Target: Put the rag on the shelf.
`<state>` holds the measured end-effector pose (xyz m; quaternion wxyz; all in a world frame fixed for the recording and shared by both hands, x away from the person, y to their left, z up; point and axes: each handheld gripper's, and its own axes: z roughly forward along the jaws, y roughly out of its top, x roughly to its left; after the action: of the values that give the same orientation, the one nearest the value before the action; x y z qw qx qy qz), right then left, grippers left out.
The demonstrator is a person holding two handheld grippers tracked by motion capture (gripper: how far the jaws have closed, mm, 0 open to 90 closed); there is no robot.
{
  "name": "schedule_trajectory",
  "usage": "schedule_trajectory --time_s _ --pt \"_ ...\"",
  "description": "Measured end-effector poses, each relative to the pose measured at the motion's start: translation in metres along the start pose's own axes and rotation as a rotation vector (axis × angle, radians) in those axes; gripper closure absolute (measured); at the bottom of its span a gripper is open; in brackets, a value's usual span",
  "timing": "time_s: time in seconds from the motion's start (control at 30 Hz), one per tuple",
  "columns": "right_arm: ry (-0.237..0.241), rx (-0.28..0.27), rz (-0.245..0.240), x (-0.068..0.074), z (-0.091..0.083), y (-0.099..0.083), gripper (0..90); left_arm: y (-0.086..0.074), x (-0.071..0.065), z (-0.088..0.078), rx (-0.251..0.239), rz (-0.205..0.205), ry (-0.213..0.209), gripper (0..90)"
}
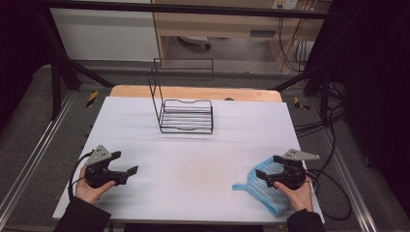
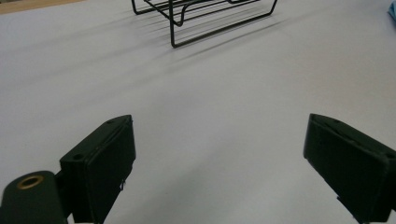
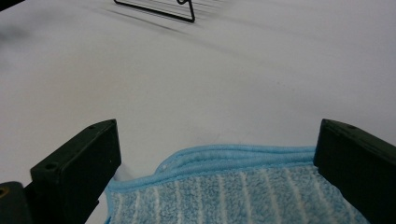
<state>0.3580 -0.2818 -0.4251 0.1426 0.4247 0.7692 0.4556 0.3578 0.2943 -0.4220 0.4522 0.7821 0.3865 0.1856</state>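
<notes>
A light blue cloth point(image 1: 255, 186) with white stripes lies flat near the table's front right corner. My right gripper point(image 1: 269, 167) hovers over its far part, held in a hand, and is open. In the right gripper view the cloth point(image 3: 233, 186) and its rolled hem lie between and below the wide-apart jaws of the right gripper point(image 3: 217, 128), and the pads do not press on it. My left gripper point(image 1: 124, 163) rests at the front left, also in a hand, open and empty. In its own view the left gripper point(image 2: 219, 123) has bare white table between its jaws.
A black wire rack point(image 1: 186, 116) with a tall back frame stands at the back middle of the white table point(image 1: 193, 159); it shows as the rack point(image 2: 205, 14) and the rack point(image 3: 159, 9) in the gripper views. Cables trail off the table's right edge.
</notes>
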Motion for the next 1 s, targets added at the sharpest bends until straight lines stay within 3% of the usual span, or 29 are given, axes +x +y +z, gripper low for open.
schedule_trajectory --time_s 0.37,0.6,0.7,0.8,0.83,1.0 --pt "-0.011 0.033 0.009 0.003 0.002 0.000 2.7 -0.003 -0.002 0.002 0.023 0.019 0.007 9.0" --pt "0.004 0.088 -0.034 0.017 0.005 0.000 8.1 -0.003 -0.003 0.003 0.029 0.026 0.015 8.8" --pt "0.006 0.117 -0.046 0.022 0.006 -0.001 13.5 -0.003 -0.002 0.003 0.030 0.023 0.013 9.1" --pt "-0.007 0.150 -0.080 0.033 0.008 -0.002 27.8 -0.004 -0.002 0.003 0.031 0.021 0.015 9.8" --pt "-0.007 0.150 -0.080 0.033 0.008 -0.002 27.8 -0.004 -0.002 0.003 0.031 0.021 0.016 9.8" --pt "-0.003 0.189 -0.118 0.041 0.015 -0.004 45.4 -0.004 -0.003 0.004 0.037 0.020 0.014 10.7"
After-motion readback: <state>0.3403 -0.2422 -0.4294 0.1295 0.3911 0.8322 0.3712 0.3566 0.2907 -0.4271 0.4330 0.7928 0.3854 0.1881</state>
